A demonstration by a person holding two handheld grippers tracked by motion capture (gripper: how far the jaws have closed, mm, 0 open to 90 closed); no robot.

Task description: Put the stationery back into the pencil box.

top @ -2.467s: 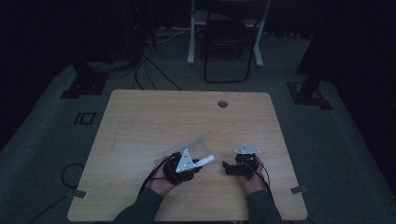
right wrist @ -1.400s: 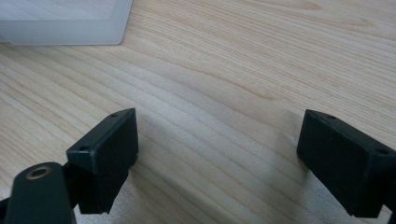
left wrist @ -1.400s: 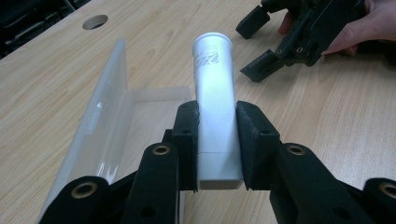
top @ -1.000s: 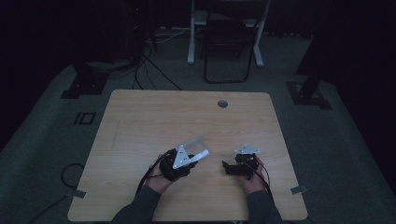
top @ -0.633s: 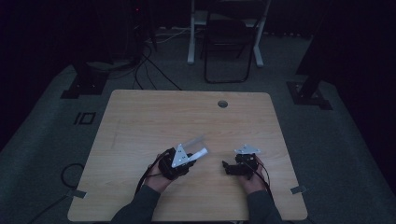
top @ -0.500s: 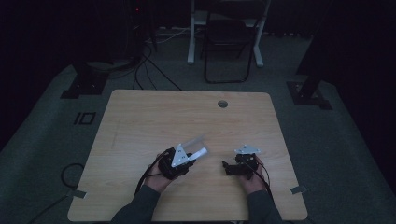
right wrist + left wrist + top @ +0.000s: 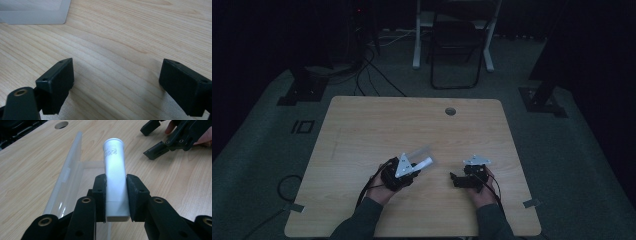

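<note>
White tube (image 7: pixel 115 173), capped at its far end and crimped flat at the near end, sits clamped between the pads of the left gripper (image 7: pixel 116 197), gripped close to the crimp so that most of its length juts forward past the jaws. It is held above a clear plastic box (image 7: pixel 68 177) that lies open on the wooden table (image 7: pixel 377 125), its frosted long wall running along the tube's left side in the left gripper view. From the high view the left gripper (image 7: pixel 401 172) sits near the front of the table with the tube (image 7: pixel 424 163) poking out toward the middle and the box (image 7: pixel 416 152) just beyond it.

The right gripper (image 7: pixel 116 85) has its jaws spread wide with nothing between them, bare wood grain below and a corner of the box (image 7: pixel 35 11) at the upper left of its view. In the high view it (image 7: pixel 460 179) rests on the table well apart from the left one, pointing toward it.

Judging by this, the step in hand is placing the tube into the box, or lifting it out; the pictures alone cannot settle which. If it is going in, the next move calls for lowering the tube level with the box floor, keeping it parallel to the long wall so the cap clears the end wall, then easing the grip. The free gripper could steady the light box, which may slide.
</note>
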